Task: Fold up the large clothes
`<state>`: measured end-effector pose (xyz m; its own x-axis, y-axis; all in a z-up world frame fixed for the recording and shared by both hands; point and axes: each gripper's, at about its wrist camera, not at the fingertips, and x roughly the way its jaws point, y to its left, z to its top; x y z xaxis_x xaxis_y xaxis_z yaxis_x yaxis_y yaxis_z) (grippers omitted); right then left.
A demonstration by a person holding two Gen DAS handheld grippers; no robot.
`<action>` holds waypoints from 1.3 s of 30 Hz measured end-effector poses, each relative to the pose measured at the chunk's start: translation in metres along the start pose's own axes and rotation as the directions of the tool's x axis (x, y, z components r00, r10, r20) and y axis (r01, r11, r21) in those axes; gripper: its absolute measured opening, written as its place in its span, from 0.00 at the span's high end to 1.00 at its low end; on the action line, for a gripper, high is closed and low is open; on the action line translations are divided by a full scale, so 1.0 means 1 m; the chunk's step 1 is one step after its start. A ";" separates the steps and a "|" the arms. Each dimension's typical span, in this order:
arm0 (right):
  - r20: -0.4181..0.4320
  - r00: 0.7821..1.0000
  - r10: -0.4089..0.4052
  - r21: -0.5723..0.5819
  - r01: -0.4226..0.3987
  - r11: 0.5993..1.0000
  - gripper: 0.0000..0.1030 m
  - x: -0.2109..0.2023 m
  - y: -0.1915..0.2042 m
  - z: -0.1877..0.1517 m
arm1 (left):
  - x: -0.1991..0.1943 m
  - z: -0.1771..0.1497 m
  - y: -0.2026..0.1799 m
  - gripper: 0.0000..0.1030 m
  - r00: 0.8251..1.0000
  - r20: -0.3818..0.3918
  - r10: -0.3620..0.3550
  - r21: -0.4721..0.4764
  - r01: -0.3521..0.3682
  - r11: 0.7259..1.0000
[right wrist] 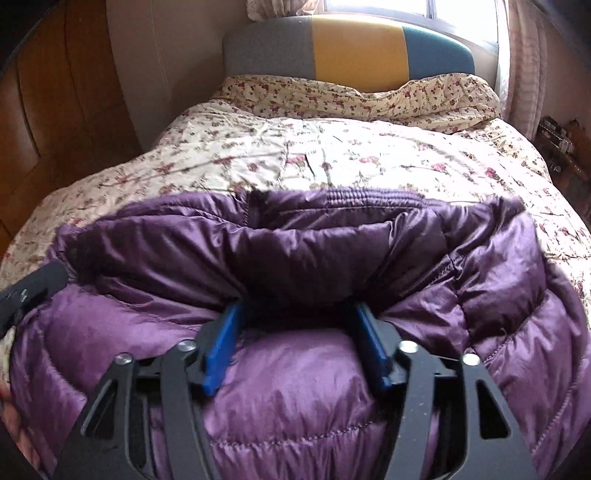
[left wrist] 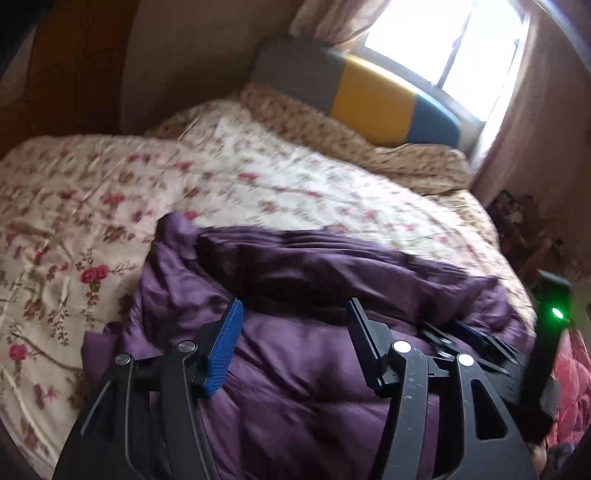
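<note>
Purple jacket (right wrist: pixel 295 258) (folded) lies near bedspread (right wrist: pixel 295 155) edge; open room beyond.

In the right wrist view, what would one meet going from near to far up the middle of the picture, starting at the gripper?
Right gripper → purple down jacket → floral bedspread → small-flowered quilt roll → grey, yellow and blue headboard → window.
</note>
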<state>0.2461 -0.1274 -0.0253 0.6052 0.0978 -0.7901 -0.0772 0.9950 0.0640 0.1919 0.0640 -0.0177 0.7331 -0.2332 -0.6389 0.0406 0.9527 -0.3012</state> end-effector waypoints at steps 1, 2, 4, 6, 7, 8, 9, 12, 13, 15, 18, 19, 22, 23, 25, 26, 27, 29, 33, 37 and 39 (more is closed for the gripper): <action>0.023 1.000 0.006 0.006 -0.006 1.000 0.38 -0.010 -0.002 0.002 | -0.004 -0.003 -0.005 0.45 1.000 0.002 -0.007 0.010 0.007 1.000; 0.046 0.999 0.013 0.011 -0.014 1.000 0.38 -0.020 -0.004 0.003 | -0.009 -0.007 -0.013 0.45 1.000 0.004 -0.020 0.027 0.019 0.999; 0.082 0.997 0.007 0.014 -0.008 1.000 0.38 -0.039 -0.008 0.003 | -0.015 -0.015 -0.027 0.45 0.999 0.003 -0.044 0.054 0.043 0.998; 0.104 0.995 0.004 0.031 -0.007 0.999 0.39 -0.054 -0.016 0.001 | -0.015 -0.020 -0.038 0.45 0.999 0.003 -0.043 0.078 0.043 0.996; 0.115 0.993 -0.008 0.038 0.004 0.999 0.39 -0.061 -0.021 -0.002 | -0.013 -0.022 -0.042 0.45 0.999 -0.002 -0.047 0.083 0.047 0.995; 0.126 0.992 -0.029 0.036 0.024 0.999 0.39 -0.065 -0.025 -0.006 | -0.010 -0.026 -0.046 0.45 0.999 -0.015 -0.047 0.084 0.048 0.995; 0.131 0.990 -0.043 0.035 0.039 0.999 0.39 -0.067 -0.028 -0.010 | -0.008 -0.027 -0.050 0.45 0.999 -0.020 -0.042 0.087 0.043 0.995; 0.099 0.992 -0.083 0.034 0.080 0.996 0.39 -0.060 -0.038 -0.024 | 0.001 -0.035 -0.057 0.42 0.999 -0.029 -0.016 0.121 0.020 0.992; 0.090 0.992 -0.090 0.036 0.087 0.996 0.39 -0.056 -0.040 -0.028 | 0.005 -0.039 -0.058 0.40 0.999 -0.034 -0.008 0.131 0.012 0.991; 0.091 0.991 -0.094 0.034 0.091 0.995 0.39 -0.051 -0.043 -0.034 | 0.014 -0.042 -0.056 0.40 0.999 -0.042 0.008 0.154 -0.002 0.988; 0.075 0.993 -0.092 0.029 0.090 0.995 0.39 -0.039 -0.045 -0.039 | 0.024 -0.050 -0.049 0.39 0.999 -0.042 0.003 0.162 0.004 0.987; 0.065 0.994 -0.090 0.031 0.088 0.996 0.39 -0.034 -0.046 -0.041 | 0.026 -0.050 -0.048 0.39 0.999 -0.044 0.000 0.160 0.007 0.987; 0.046 0.995 -0.089 0.033 0.088 0.996 0.39 -0.029 -0.046 -0.040 | 0.028 -0.050 -0.046 0.39 0.999 -0.046 -0.003 0.154 0.010 0.988; 0.047 0.995 -0.090 0.033 0.088 0.996 0.39 -0.030 -0.047 -0.041 | 0.028 -0.050 -0.047 0.39 0.999 -0.049 -0.004 0.153 0.011 0.988; 0.045 0.995 -0.091 0.031 0.090 0.995 0.39 -0.030 -0.046 -0.040 | 0.025 -0.047 -0.048 0.39 0.998 -0.060 -0.003 0.150 0.012 0.989; 0.045 0.995 -0.091 0.029 0.090 0.996 0.39 -0.032 -0.046 -0.040 | 0.021 -0.045 -0.048 0.39 0.998 -0.066 -0.007 0.142 0.016 0.990; 0.047 0.995 -0.092 0.026 0.090 0.996 0.39 -0.036 -0.045 -0.039 | 0.017 -0.043 -0.047 0.38 0.998 -0.066 -0.010 0.137 0.019 0.990; 0.058 0.995 -0.084 0.030 0.083 0.996 0.41 -0.045 -0.044 -0.039 | 0.005 -0.041 -0.045 0.31 0.999 -0.053 -0.011 0.126 0.018 0.992; 0.090 0.995 -0.051 0.025 0.049 0.999 0.56 -0.070 -0.036 -0.038 | -0.017 -0.041 -0.035 0.29 1.000 -0.018 -0.010 0.099 0.012 0.995; 0.100 0.995 0.023 0.003 -0.023 1.000 0.70 -0.096 -0.021 -0.045 | -0.038 -0.040 -0.017 0.29 1.000 0.015 -0.004 0.070 0.003 0.998; 0.096 0.994 0.059 -0.018 -0.057 0.998 0.75 -0.105 -0.010 -0.051 | -0.048 -0.039 -0.005 0.29 1.000 0.029 0.008 0.054 -0.010 0.999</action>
<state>0.1431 -0.1488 0.0264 0.6728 0.1579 -0.7227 -0.1260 0.9871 0.0984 0.1300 0.0634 -0.0126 0.7529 -0.2197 -0.6204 0.0698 0.9640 -0.2566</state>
